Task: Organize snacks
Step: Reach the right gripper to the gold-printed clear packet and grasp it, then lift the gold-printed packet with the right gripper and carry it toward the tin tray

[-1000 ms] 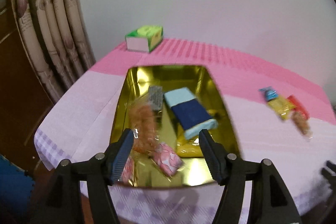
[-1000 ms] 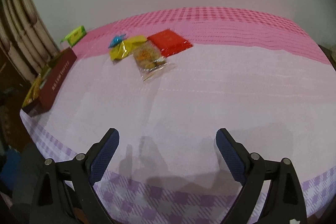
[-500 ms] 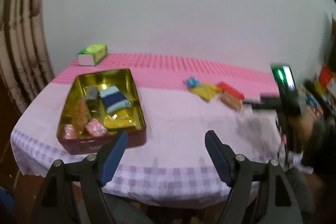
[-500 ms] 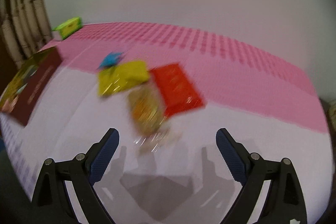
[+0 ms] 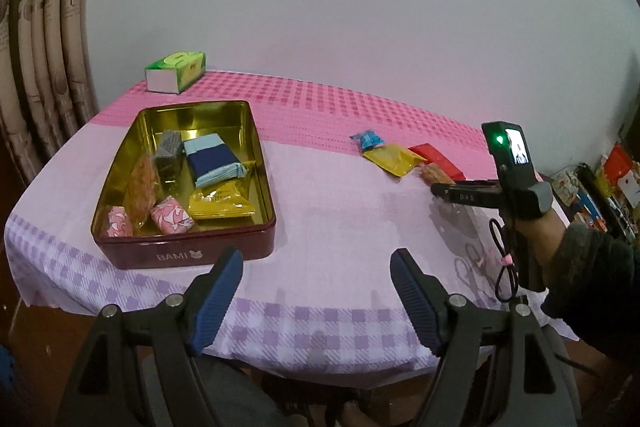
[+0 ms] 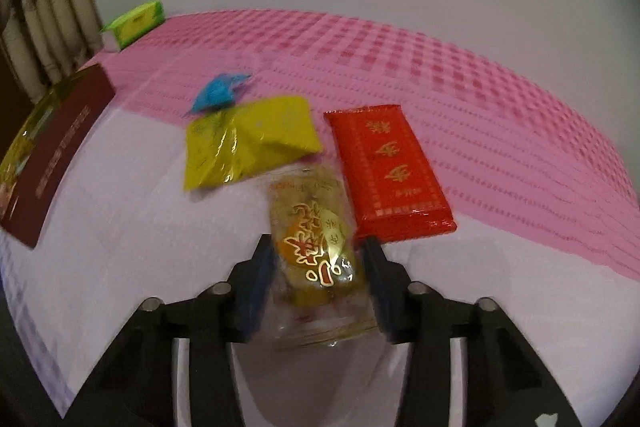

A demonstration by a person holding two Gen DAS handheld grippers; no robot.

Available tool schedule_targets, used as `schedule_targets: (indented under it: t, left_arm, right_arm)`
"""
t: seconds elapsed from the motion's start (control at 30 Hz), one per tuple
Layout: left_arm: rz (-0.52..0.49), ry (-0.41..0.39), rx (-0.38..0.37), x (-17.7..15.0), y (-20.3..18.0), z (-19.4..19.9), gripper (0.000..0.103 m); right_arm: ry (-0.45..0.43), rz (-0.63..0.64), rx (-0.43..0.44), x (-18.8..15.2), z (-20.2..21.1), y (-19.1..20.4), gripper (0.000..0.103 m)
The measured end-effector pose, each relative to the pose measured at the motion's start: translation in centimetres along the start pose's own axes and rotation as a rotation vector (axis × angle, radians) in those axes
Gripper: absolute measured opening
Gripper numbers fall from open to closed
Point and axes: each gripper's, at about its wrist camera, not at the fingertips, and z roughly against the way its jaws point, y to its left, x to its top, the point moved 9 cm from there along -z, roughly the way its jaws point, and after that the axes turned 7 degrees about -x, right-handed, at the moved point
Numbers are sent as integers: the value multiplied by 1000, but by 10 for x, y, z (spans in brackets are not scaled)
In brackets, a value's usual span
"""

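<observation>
My right gripper [image 6: 318,259] has closed around a clear packet of brown snacks with gold print [image 6: 314,239] lying on the cloth; it also shows in the left wrist view [image 5: 434,173]. Beside it lie a red packet [image 6: 388,171], a yellow packet [image 6: 248,141] and a small blue packet [image 6: 218,91]. The red tin with a gold inside [image 5: 192,255] holds several snacks. My left gripper [image 5: 318,297] is open and empty at the table's front edge, right of the tin.
A green and white box [image 5: 176,71] stands at the back left corner. Curtains [image 5: 36,67] hang to the left. The table has a pink and lilac checked cloth [image 5: 340,219]. Clutter shows at the far right [image 5: 608,183].
My right gripper moved forward to the loose snacks and closed around the clear brown packet. My left gripper pulled back and up from the tin, staying open.
</observation>
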Motion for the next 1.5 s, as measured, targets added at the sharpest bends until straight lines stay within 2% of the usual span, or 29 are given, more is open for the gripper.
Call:
schedule_targets:
  t: [0.1, 0.2, 0.37, 0.63, 0.83, 1.2, 1.5]
  left_arm:
    - [-5, -14, 4, 3, -1, 1, 78]
    - [-1, -14, 11, 3, 0, 1, 78]
    - [0, -26, 39, 1, 0, 8, 78]
    - [55, -80, 71, 3, 8, 31, 78]
    - [139, -100, 129, 0, 29, 48, 78]
    - [386, -112, 239, -11, 98, 67, 78]
    - [494, -78, 266, -26, 123, 62, 78]
  right_arm:
    - [-6, 31, -25, -1, 2, 2, 36]
    - [-19, 40, -59, -6, 11, 1, 36]
    - [-45, -9, -134, -4, 36, -27, 36]
    - [-134, -36, -198, 20, 104, -42, 36]
    - [-202, -33, -230, 42, 149, -38, 36]
    - [-256, 55, -247, 69, 178, 11, 36]
    - [-261, 133, -218, 83, 170, 73, 36]
